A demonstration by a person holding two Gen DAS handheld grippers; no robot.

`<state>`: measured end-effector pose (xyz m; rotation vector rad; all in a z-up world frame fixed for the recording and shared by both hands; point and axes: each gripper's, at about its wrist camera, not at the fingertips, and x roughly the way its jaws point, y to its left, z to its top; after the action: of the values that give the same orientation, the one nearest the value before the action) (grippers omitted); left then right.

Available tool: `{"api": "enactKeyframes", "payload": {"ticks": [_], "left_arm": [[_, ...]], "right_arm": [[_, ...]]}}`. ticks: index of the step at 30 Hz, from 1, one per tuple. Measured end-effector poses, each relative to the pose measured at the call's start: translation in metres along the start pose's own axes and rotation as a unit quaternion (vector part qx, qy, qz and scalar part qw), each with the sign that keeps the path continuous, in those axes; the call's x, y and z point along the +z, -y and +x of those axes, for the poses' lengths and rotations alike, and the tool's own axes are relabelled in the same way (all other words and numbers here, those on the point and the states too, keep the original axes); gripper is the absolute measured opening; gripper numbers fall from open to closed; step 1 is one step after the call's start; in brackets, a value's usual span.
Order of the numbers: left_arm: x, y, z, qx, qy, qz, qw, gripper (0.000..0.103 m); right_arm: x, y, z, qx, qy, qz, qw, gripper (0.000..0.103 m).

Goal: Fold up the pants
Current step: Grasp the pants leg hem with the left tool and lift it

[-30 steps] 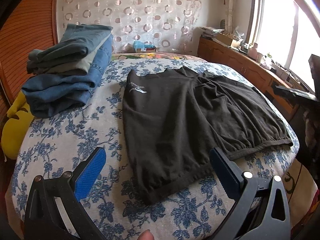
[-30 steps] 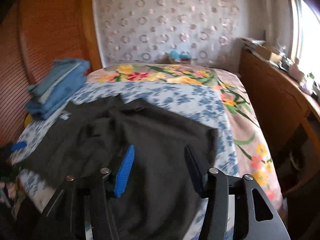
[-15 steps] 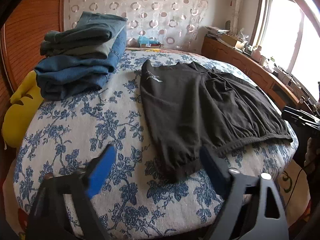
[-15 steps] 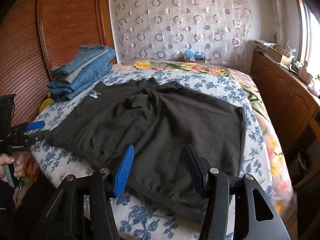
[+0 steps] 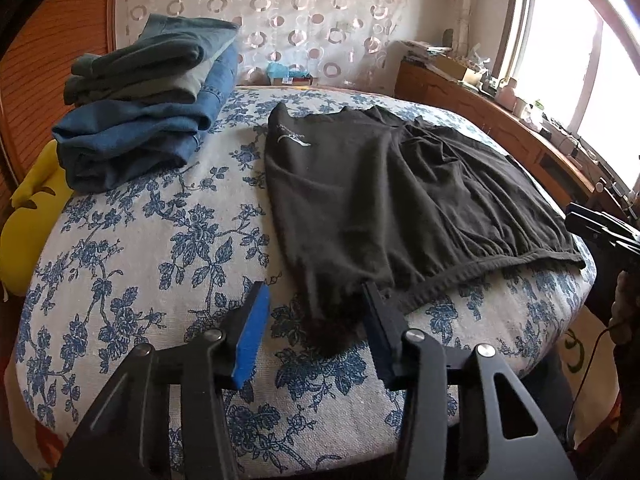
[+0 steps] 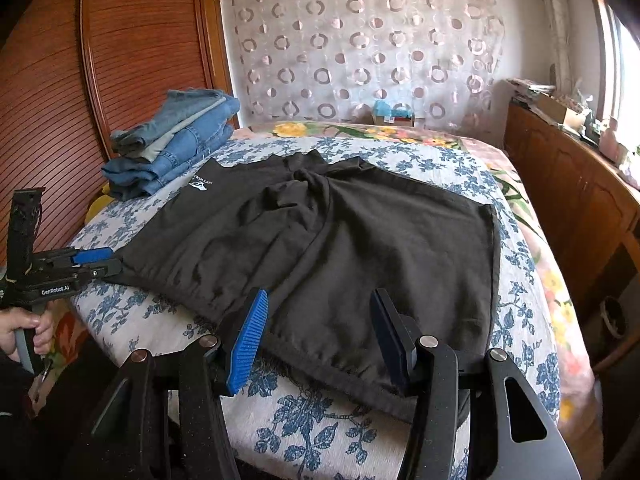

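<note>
A pair of black pants (image 5: 380,184) lies spread flat on the blue-floral bed (image 5: 140,248), with a small white logo near its far left corner. It also shows in the right wrist view (image 6: 340,240). My left gripper (image 5: 316,332) is open, its jaws on either side of the near left leg cuff. My right gripper (image 6: 320,336) is open over the near hem of the other leg. The left gripper also shows at the left edge of the right wrist view (image 6: 94,262), at the pants' corner.
A stack of folded jeans (image 5: 148,100) sits at the far left of the bed, seen too in the right wrist view (image 6: 176,140). A yellow cushion (image 5: 32,216) lies by the wooden headboard. A wooden cabinet (image 6: 568,184) runs along the right under the window.
Both grippers have pulled back toward the bed's near edge and lowered to the pants' leg ends. The left gripper's jaws have narrowed around the cuff. The pants lie unmoved.
</note>
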<state>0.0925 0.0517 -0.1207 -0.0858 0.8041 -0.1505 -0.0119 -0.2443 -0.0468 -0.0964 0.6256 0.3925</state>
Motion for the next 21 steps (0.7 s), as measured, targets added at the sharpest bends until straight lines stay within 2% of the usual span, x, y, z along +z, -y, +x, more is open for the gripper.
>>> {"api": "enactKeyframes", "payload": {"ticks": [3, 6, 11, 21], "left_arm": [[0.000, 0.002, 0.001, -0.002, -0.001, 0.008, 1.0000, 0.046], [0.002, 0.004, 0.002, -0.003, -0.003, 0.014, 0.9999, 0.036], [0.006, 0.009, 0.006, -0.006, -0.010, 0.025, 0.9996, 0.008], [0.037, 0.045, -0.010, -0.046, 0.021, 0.060, 0.9969, 0.007]], "right_arm": [[0.000, -0.005, 0.005, 0.002, -0.001, -0.002, 1.000, 0.055], [0.000, -0.007, 0.007, -0.002, 0.001, -0.004, 1.000, 0.057], [-0.002, -0.007, 0.008, 0.002, 0.005, 0.001, 1.000, 0.057], [-0.007, 0.003, 0.009, 0.003, 0.012, 0.018, 1.000, 0.057]]}}
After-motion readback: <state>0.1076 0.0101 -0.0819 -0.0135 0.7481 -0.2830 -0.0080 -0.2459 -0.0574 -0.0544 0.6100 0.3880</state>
